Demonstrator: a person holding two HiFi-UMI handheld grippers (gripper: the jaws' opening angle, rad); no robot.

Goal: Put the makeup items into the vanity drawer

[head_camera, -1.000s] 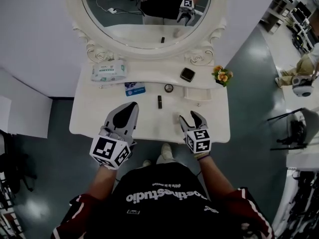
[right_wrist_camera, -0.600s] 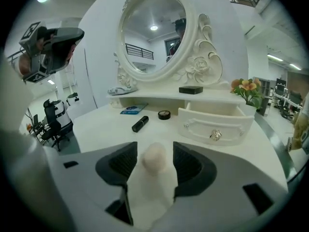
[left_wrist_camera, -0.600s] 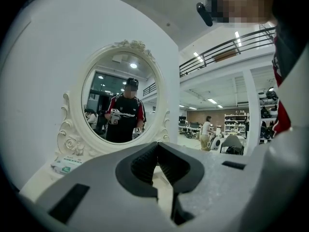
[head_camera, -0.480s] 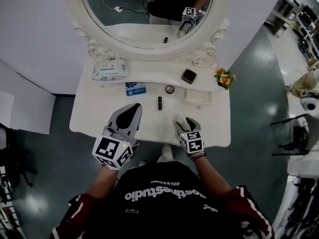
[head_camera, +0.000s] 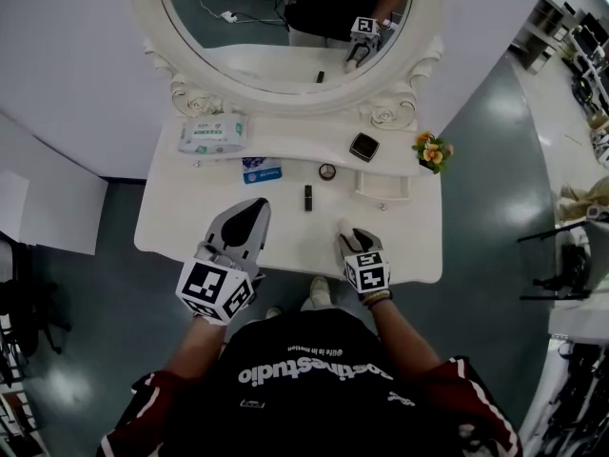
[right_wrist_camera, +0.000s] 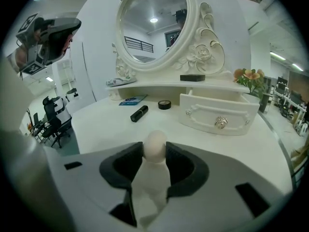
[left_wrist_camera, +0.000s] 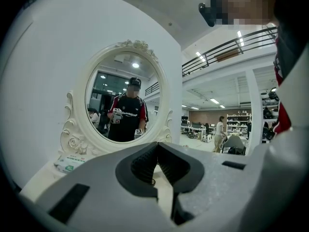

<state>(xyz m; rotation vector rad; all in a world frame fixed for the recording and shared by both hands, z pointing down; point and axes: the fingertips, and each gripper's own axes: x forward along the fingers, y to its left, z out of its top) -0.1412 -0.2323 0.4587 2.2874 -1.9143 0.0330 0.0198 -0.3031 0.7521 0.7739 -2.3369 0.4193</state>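
Step in hand: pickup. My right gripper (head_camera: 352,243) fingers are closing on the white sponge (right_wrist_camera: 155,148), lower centre, standing on the worktop (right_wrist_camera: 106,124). Left gripper (left_wrist_camera: 157,163): fingers together, empty. Next, I judge: lift it and carry it to the open drawer (right_wrist_camera: 219,111), right of centre.

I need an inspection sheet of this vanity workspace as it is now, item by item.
Surface: white vanity top, no spill seen.
Job's things: lipstick, round compact, black square case, white round-topped item; drawer open.
Clutter: wipes pack, blue packet, flowers.
Grippers: left gripper fingers together, empty; right gripper fingers closing on the round-topped item.
Cables: one cable, only in the mirror's reflection.
Surroundings: oval mirror, grey floor.
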